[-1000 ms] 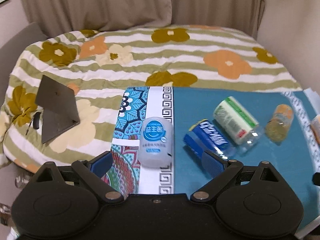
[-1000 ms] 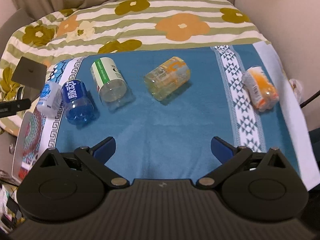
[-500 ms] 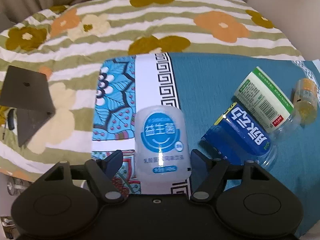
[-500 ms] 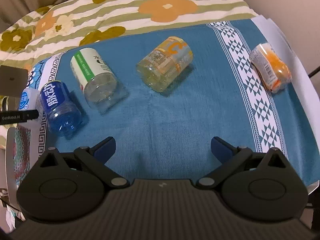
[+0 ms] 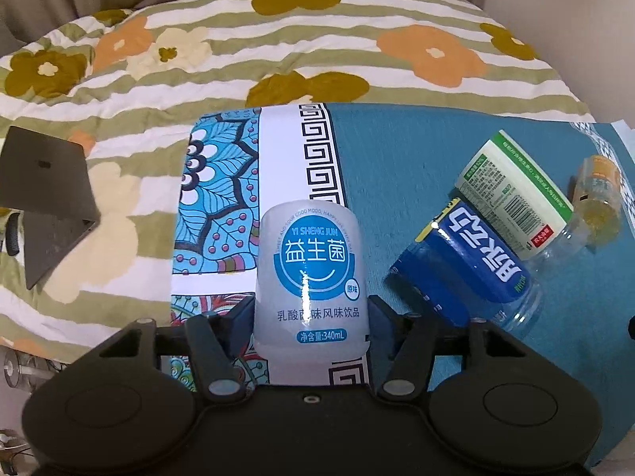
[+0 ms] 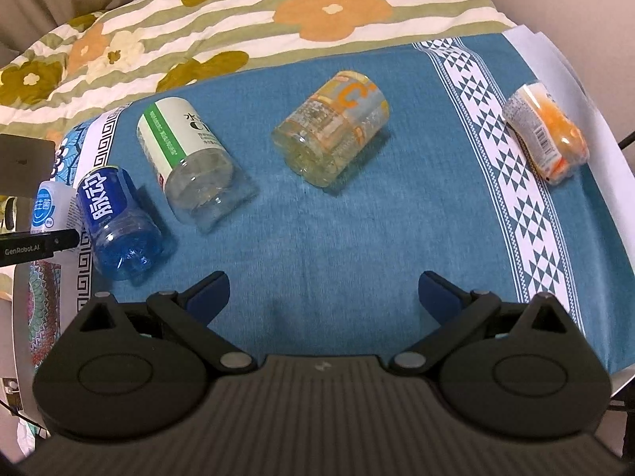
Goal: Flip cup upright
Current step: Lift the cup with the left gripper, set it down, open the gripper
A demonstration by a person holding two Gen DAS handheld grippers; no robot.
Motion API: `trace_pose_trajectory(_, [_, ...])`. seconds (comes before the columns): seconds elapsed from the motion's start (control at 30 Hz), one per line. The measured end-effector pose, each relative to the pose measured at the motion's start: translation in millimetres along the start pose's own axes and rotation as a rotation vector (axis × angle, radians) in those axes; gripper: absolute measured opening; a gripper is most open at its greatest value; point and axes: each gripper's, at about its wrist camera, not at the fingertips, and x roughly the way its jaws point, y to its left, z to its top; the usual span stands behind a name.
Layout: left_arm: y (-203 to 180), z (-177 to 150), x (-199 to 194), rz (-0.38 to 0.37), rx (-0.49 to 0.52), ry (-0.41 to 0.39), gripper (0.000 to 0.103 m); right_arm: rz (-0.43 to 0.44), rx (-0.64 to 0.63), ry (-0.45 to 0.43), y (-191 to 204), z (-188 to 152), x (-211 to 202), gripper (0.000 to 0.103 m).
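A frosted white cup with a blue round label (image 5: 311, 277) lies on its side on the patterned cloth. My left gripper (image 5: 311, 319) is shut on it, a blue pad against each side. The same cup shows at the far left of the right wrist view (image 6: 49, 208), with the left gripper's finger (image 6: 37, 248) in front of it. My right gripper (image 6: 323, 293) is open and empty above the blue cloth (image 6: 357, 238).
A blue cup (image 5: 472, 261), a green-and-white cup (image 5: 520, 202) and a yellow cup (image 6: 333, 131) lie on their sides to the right. An orange cup (image 6: 547, 135) lies near the cloth's right edge. A dark flat stand (image 5: 47, 190) sits left on the flowered bedding.
My left gripper moved forward to the white cup and closed on its sides. My right gripper moved slightly forward and stayed open.
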Motion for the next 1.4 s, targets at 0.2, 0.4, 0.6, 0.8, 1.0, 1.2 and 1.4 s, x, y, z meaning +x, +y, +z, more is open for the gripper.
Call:
trace_pose_trajectory(0.2, [-8,-13,-24,0.037,-0.035,-0.039,0.064,0.024,-0.035,-0.022,-6,-1,-12,0.103])
trace_pose_trajectory(0.4, [-24,-35,-56,0.072,-0.096,-0.079,0.064,0.06,-0.076,-0.063,-24,-6,-33,0.103])
trace_pose_trajectory(0.6, [-51,-65,-88,0.107,-0.153,-0.113,0.064,0.094,-0.12,-0.094,-50,-17,-52,0.103])
trace_pose_trajectory(0.8, [-92,-98,-105,0.114,-0.184,-0.124,0.064,0.124,-0.162,-0.11,-82,-35,-63,0.103])
trace_pose_trajectory(1.0, [-143,-112,-98,0.073,-0.169,-0.113,0.064,0.144,-0.189,-0.1,-113,-51,-60,0.103])
trace_pose_trajectory(1.2, [-195,-106,-75,0.004,-0.111,-0.098,0.064,0.135,-0.18,-0.061,-138,-62,-45,0.103])
trace_pose_trajectory(1.4, [-234,-94,-48,-0.044,-0.051,-0.082,0.064,0.122,-0.15,-0.031,-154,-63,-31,0.103])
